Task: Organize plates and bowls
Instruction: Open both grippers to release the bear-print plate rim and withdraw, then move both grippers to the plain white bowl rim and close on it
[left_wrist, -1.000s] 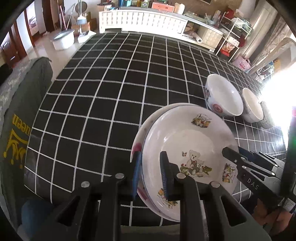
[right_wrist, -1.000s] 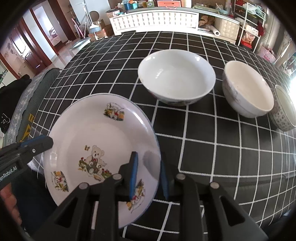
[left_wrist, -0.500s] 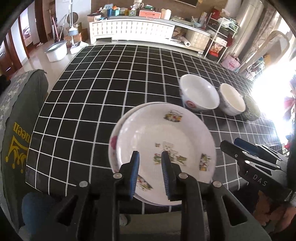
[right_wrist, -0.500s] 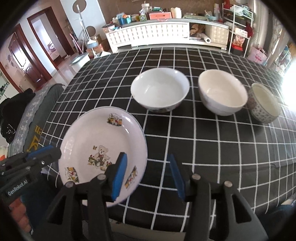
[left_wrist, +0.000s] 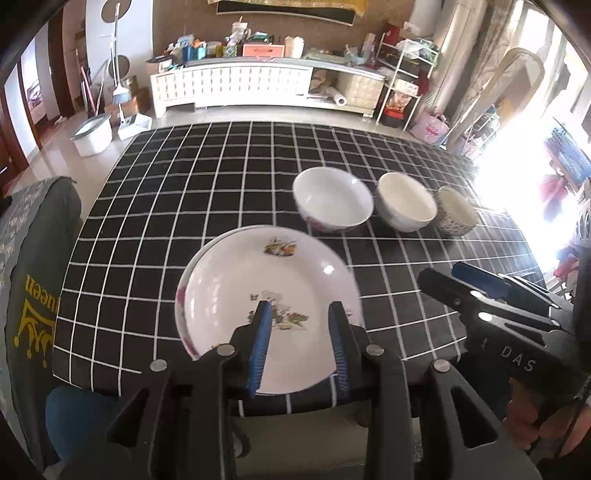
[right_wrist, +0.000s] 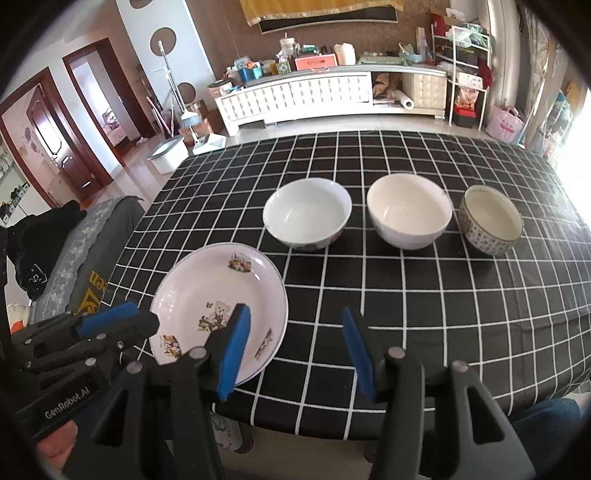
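A white plate with a teddy bear print (left_wrist: 269, 306) (right_wrist: 218, 306) lies on top of another plate (left_wrist: 181, 295) at the near edge of the black checked table (left_wrist: 184, 206). Behind it stand three bowls in a row: a wide white bowl (left_wrist: 332, 203) (right_wrist: 306, 212), a cream bowl (left_wrist: 406, 206) (right_wrist: 408, 214) and a small patterned bowl (left_wrist: 456, 216) (right_wrist: 489, 223). My left gripper (left_wrist: 300, 343) is open and empty, above the plate's near side. My right gripper (right_wrist: 295, 350) is open and empty, just right of the plates.
A chair with a grey cover (left_wrist: 26, 266) stands at the table's left side. A white cabinet (left_wrist: 236, 85) with clutter on top lines the far wall. A metal shelf rack (left_wrist: 402, 81) stands to the right of it.
Both grippers have let go of the bear plate, opened and pulled back from the table. The plate now rests flat on the other plate.
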